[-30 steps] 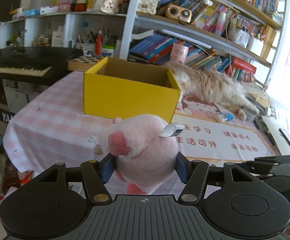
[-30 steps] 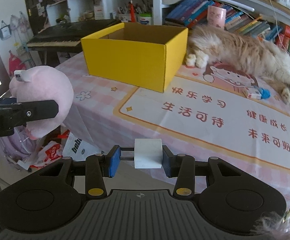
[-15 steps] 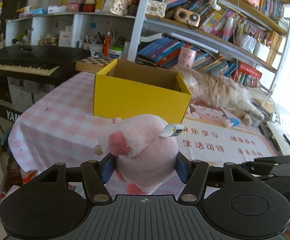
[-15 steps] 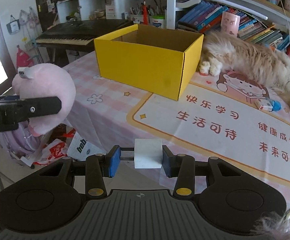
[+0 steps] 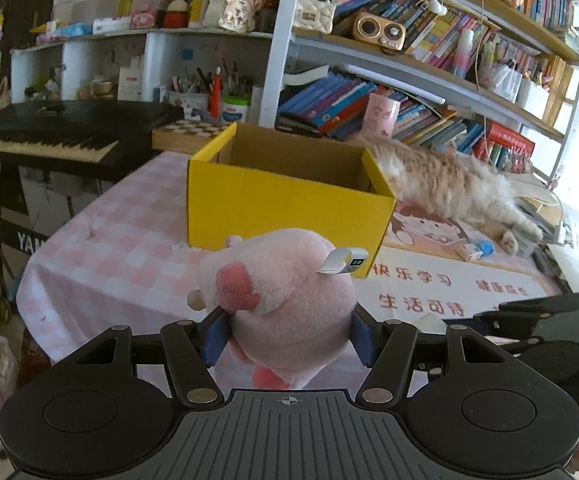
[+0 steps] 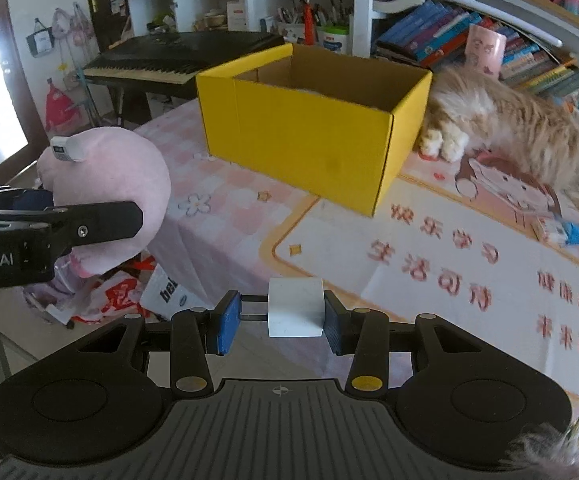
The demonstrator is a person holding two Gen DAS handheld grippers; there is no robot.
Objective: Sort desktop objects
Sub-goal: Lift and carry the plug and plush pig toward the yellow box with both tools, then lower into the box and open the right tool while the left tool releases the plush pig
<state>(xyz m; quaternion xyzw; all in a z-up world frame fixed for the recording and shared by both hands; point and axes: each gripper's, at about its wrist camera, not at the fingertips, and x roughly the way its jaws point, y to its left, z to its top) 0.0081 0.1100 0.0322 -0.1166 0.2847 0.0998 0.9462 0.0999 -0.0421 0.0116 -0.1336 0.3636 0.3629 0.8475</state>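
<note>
Between the left gripper's (image 5: 287, 338) blue pads: pink plush toy (image 5: 285, 300), clamped, off the table's near edge | right gripper (image 6: 277, 322): closed on white block (image 6: 295, 307) | beyond: open yellow box (image 5: 289, 204) on checked tablecloth (image 5: 129, 248), cat (image 5: 449, 184) beside it

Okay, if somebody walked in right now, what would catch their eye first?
Probably the yellow box standing open on the checked table, with a fluffy cat sprawled right beside it. Next, the pink plush toy squeezed in the left hand-held gripper in front of the box.
</note>
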